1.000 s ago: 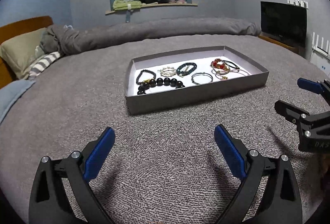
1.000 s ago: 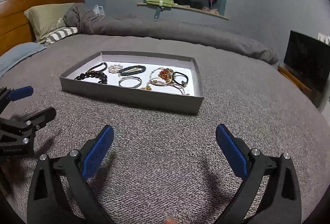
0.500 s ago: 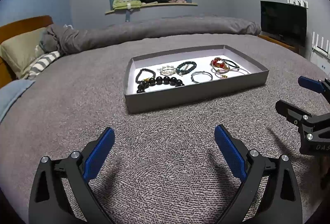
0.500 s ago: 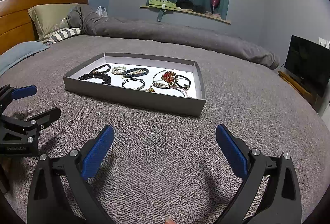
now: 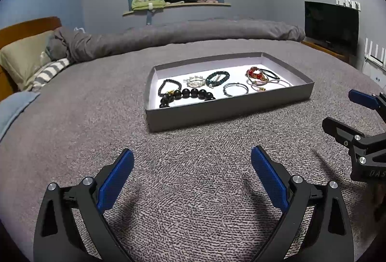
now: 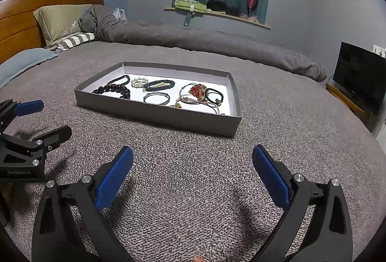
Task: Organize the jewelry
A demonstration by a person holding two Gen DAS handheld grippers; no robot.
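Observation:
A shallow grey tray (image 5: 229, 111) with a white floor sits on the bed; it also shows in the right wrist view (image 6: 156, 117). Inside lie several bracelets: big black beads (image 5: 190, 94), a pearl one (image 5: 194, 80), a dark green one (image 5: 217, 77), a thin silver bangle (image 5: 235, 89) and a red-beaded tangle (image 5: 257, 74). My left gripper (image 5: 191, 160) is open and empty, short of the tray's near wall. My right gripper (image 6: 191, 160) is open and empty, also short of the tray. Each gripper shows at the edge of the other's view.
The grey bedspread (image 5: 193, 165) spreads all around the tray. A rolled grey duvet (image 5: 193, 33) lies behind it. Pillows (image 5: 26, 57) and a wooden headboard (image 6: 24, 16) are at the left. A dark TV (image 5: 330, 25) stands at the right.
Both grippers have tilted up or backed off slightly, so the tray sits a little lower in each view. Both stay open and empty. The jewelry has not moved.

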